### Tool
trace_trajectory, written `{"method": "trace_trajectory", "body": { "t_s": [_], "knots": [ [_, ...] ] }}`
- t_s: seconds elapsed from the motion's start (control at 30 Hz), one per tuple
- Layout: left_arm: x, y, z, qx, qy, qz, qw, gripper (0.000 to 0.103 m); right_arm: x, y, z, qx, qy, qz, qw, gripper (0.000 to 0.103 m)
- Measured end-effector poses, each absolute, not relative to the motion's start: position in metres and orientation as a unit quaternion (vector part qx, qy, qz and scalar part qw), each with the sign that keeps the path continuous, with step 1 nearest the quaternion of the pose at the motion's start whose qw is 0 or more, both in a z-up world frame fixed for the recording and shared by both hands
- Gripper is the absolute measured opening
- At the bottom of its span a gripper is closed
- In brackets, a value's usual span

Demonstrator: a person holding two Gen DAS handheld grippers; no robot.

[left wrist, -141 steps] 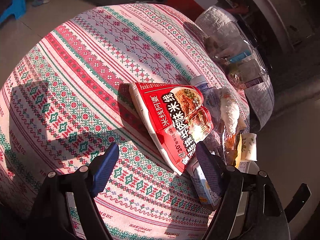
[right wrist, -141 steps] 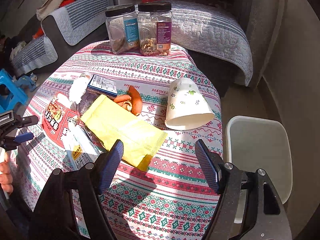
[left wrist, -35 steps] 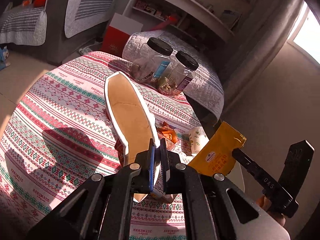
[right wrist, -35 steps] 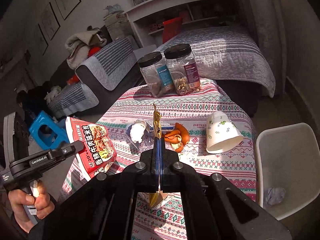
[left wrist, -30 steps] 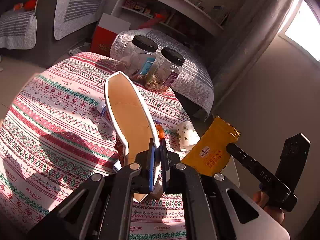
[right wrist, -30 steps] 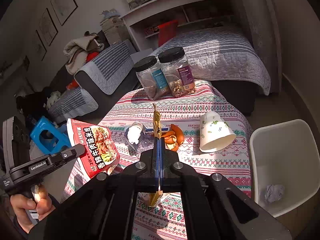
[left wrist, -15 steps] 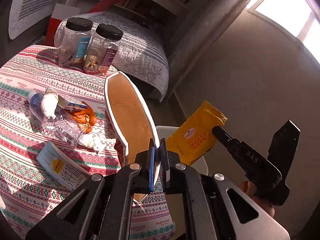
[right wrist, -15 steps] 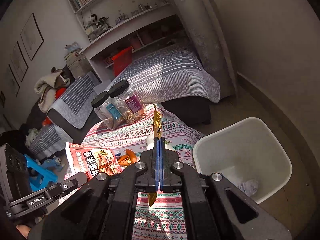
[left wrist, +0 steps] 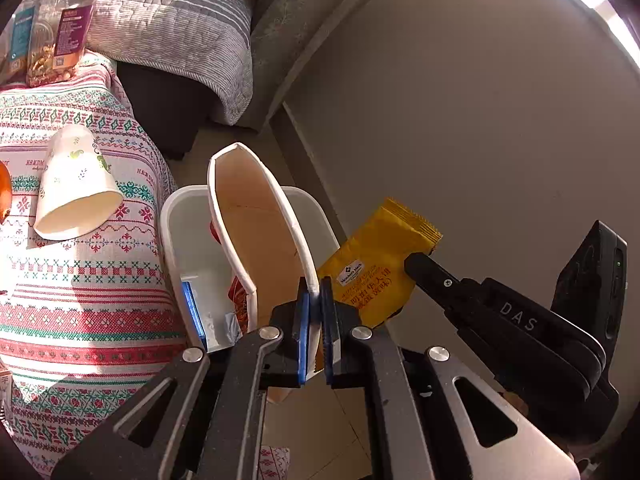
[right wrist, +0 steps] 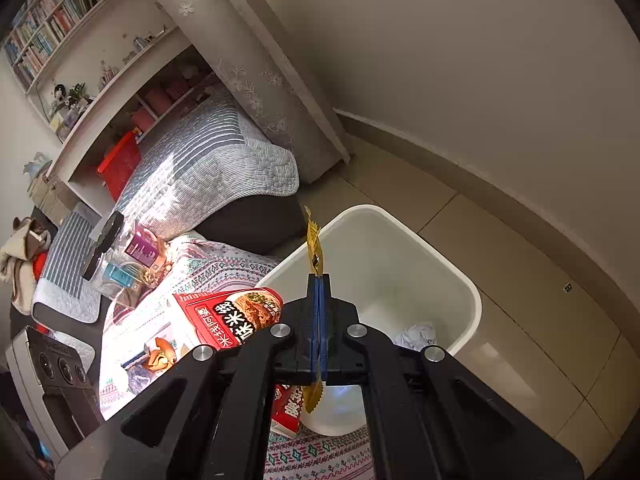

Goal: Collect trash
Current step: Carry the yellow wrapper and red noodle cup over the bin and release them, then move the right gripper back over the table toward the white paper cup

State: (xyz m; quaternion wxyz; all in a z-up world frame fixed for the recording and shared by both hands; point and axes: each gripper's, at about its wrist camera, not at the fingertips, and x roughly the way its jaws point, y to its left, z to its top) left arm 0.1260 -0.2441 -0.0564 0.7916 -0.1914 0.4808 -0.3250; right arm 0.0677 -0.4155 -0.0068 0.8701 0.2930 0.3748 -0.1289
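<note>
Over the white bin (left wrist: pixel 170 220) beside the table's edge, the left gripper (left wrist: pixel 316 320) pinches a noodle box (left wrist: pixel 256 240) and the right gripper (right wrist: pixel 318 320) a yellow wrapper (left wrist: pixel 376 264), which could flutter outside if dropped early.

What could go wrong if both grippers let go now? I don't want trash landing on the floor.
The red noodle box in the left gripper hangs over the white bin, but it's long and could catch the rim. The yellow wrapper in the right gripper sits near the bin's edge and may flutter outside.
</note>
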Motion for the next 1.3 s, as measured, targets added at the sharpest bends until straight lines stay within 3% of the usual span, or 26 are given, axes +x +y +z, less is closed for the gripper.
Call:
{"method": "trace_trajectory", "body": {
  "t_s": [0.07, 0.1, 0.17, 0.47, 0.77, 1.07, 1.3],
  "knots": [
    [0.130, -0.250, -0.067, -0.197, 0.494, -0.324, 0.782, 0.009, 0.071, -0.417, -0.011, 0.293, 0.375, -0.140, 0.868, 0.009],
    [0.131, -0.251, -0.070, -0.196, 0.500, -0.321, 0.780, 0.014, 0.073, -0.418, -0.014, 0.296, 0.385, -0.141, 0.863, 0.029],
    [0.129, -0.247, -0.071, -0.191, 0.493, -0.319, 0.787, 0.040, 0.071, -0.418, -0.014, 0.300, 0.378, -0.151, 0.863, 0.051],
    [0.122, -0.172, -0.058, -0.177, 0.496, -0.260, 0.810, 0.051, 0.078, -0.407, -0.013, 0.300, 0.379, -0.130, 0.866, 0.051],
    [0.125, -0.053, -0.020, -0.129, 0.484, -0.145, 0.853, 0.058, 0.094, -0.363, -0.008, 0.231, 0.403, -0.089, 0.881, 0.054],
    [0.134, 0.052, -0.011, -0.148, 0.479, -0.052, 0.864, 0.063, 0.116, -0.306, -0.009, 0.162, 0.423, -0.015, 0.891, 0.068],
    [0.142, 0.074, -0.026, -0.176, 0.488, -0.043, 0.854, 0.063, 0.130, -0.250, -0.016, 0.094, 0.441, 0.035, 0.892, 0.073]
  ]
}}
